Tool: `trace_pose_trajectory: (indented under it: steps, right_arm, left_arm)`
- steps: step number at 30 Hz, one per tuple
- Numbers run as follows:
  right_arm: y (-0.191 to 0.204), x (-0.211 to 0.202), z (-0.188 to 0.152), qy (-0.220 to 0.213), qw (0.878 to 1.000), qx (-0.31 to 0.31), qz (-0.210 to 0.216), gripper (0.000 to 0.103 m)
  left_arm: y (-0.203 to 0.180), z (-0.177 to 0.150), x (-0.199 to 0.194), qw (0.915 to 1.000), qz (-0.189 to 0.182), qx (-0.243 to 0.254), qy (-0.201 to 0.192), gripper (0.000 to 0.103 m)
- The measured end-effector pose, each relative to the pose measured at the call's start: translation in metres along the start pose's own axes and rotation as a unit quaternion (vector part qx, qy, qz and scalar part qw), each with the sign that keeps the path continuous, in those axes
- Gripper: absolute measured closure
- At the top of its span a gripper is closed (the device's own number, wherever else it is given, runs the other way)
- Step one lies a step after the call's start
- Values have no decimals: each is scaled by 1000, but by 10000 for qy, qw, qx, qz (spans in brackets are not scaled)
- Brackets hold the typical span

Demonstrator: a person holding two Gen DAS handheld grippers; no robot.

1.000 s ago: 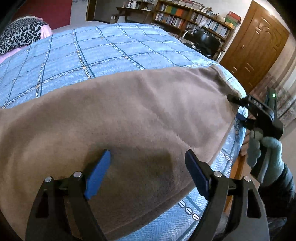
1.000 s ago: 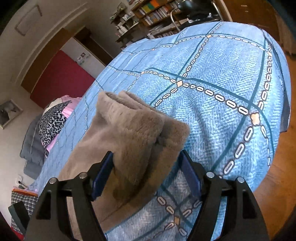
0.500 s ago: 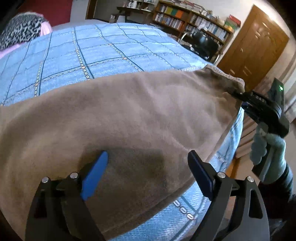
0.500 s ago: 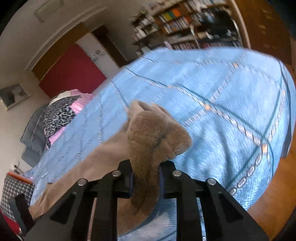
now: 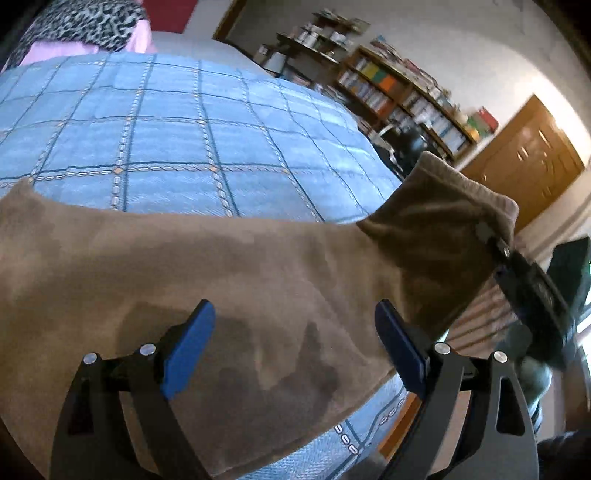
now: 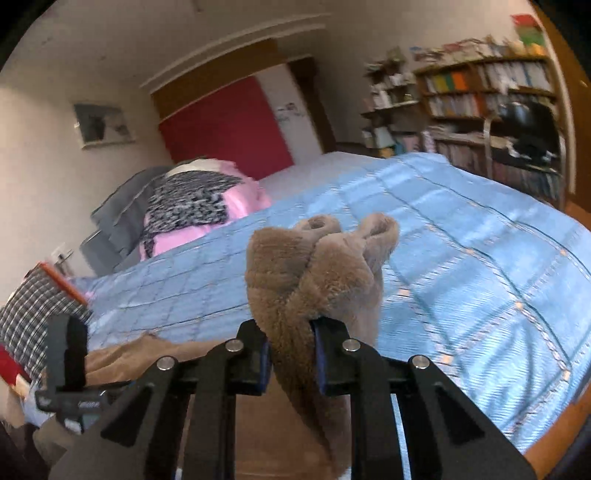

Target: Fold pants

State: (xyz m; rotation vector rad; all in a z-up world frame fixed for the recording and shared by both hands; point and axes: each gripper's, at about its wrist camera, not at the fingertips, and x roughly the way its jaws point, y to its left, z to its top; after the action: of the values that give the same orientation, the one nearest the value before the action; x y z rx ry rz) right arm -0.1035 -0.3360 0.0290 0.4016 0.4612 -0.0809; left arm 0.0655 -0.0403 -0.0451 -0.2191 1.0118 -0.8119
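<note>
Foreground: left gripper [image 5: 293, 349], blue pads apart and empty, poised above the brown fleece pants [image 5: 221, 288] spread along the near edge of the blue quilted bedspread [image 5: 177, 147]. Beyond: right gripper [image 6: 291, 360], its jaws having just closed, clamps a bunched end of the pants, raised off the bed. Background: leopard-print pillow [image 5: 85, 18], bookshelf [image 5: 402, 92]. Risk: the thick pile may slip from the narrow pinch, or the unpinned fabric may drag sideways as it lifts.

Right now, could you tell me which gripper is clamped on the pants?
The right gripper, shut on the brown pants; the left gripper hangs open above them.
</note>
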Motion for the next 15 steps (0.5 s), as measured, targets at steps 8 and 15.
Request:
trace_pose_trajectory:
  steps: [8, 15]
  right_arm:
    - [78, 16, -13, 310, 9960, -560, 631, 86]
    - [148, 45, -42, 793, 9853, -1084, 1055, 86]
  left_arm:
    - [17, 12, -28, 9988, -236, -157, -408, 14]
    - [58, 9, -57, 9959, -123, -547, -703, 14]
